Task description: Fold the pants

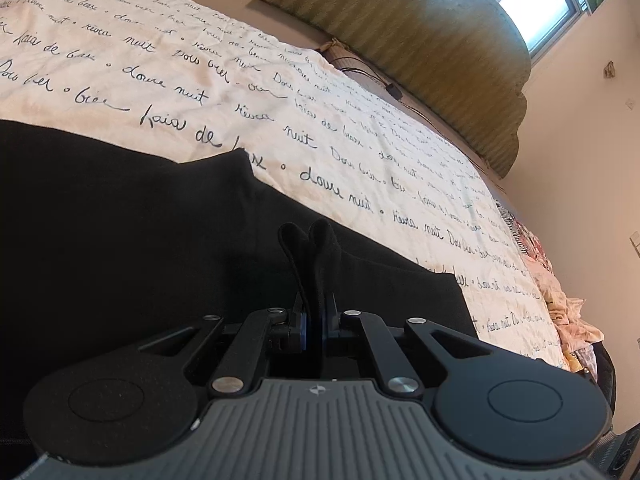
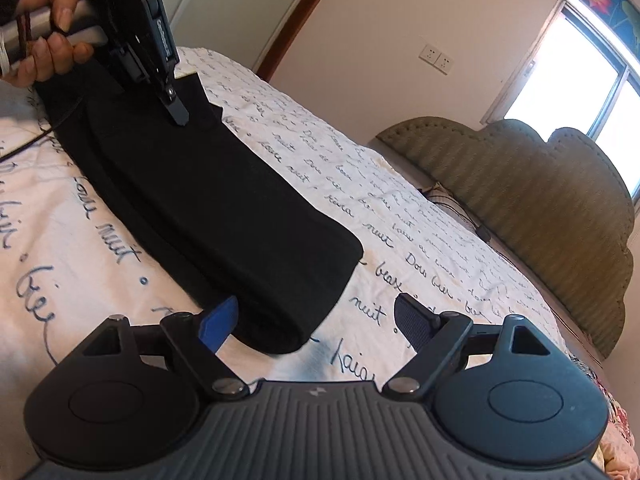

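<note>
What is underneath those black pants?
The black pants lie on a white bedspread covered in handwritten script. Whatever lies below that bedspread, and the writing directly beneath the pants, is hidden.

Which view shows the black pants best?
The right wrist view: the pants lie lengthwise on the sheet, the left gripper pinching their far end. The left wrist view shows only nearby dark cloth.

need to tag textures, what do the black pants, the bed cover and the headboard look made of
Black pants: soft matte knit, probably cotton; no sheen.
Bed cover: thin woven cotton-like cloth, cream with printed script, lightly wrinkled.
Headboard: padded upholstery in ribbed olive fabric, possibly corduroy.
</note>
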{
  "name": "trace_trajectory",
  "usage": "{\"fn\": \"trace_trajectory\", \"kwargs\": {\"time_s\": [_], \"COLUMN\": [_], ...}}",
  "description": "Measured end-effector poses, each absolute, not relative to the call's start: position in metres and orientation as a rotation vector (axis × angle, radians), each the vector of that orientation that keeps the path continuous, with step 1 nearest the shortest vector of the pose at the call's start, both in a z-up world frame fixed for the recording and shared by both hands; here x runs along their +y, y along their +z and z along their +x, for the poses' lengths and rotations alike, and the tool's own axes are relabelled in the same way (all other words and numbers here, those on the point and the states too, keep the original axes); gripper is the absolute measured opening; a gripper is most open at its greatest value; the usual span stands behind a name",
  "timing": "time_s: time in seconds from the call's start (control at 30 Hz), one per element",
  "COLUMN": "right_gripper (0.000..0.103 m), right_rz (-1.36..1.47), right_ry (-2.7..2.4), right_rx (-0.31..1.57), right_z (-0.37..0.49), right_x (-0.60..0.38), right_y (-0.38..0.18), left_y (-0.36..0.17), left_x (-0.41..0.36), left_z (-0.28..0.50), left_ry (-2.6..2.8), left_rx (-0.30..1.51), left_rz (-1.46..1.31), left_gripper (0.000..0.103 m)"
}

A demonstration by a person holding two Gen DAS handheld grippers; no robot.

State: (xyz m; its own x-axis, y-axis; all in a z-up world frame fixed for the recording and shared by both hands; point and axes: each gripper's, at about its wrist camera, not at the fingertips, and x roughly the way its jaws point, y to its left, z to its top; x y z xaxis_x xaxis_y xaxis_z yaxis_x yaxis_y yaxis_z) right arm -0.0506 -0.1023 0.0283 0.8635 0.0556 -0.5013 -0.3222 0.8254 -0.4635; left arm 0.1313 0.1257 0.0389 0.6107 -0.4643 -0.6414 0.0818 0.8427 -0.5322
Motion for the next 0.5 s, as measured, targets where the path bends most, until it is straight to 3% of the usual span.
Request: {"fn": "trace_trajectory", "kwargs": {"time_s": [0.5], "right_gripper": [0.086], "right_rz": [-0.647], "right_ry": [0.154], "right_rx": [0.531], "right_z": [-0.027], "right_x": [-0.09], "right_y": [0.018], "left_y": [0.03], "left_x": [0.127], "left_z": [0.132], "left_ry": [-0.308], "left_rx": [0.89], "left_rz": [-0.474], "left_gripper": [0.007]}}
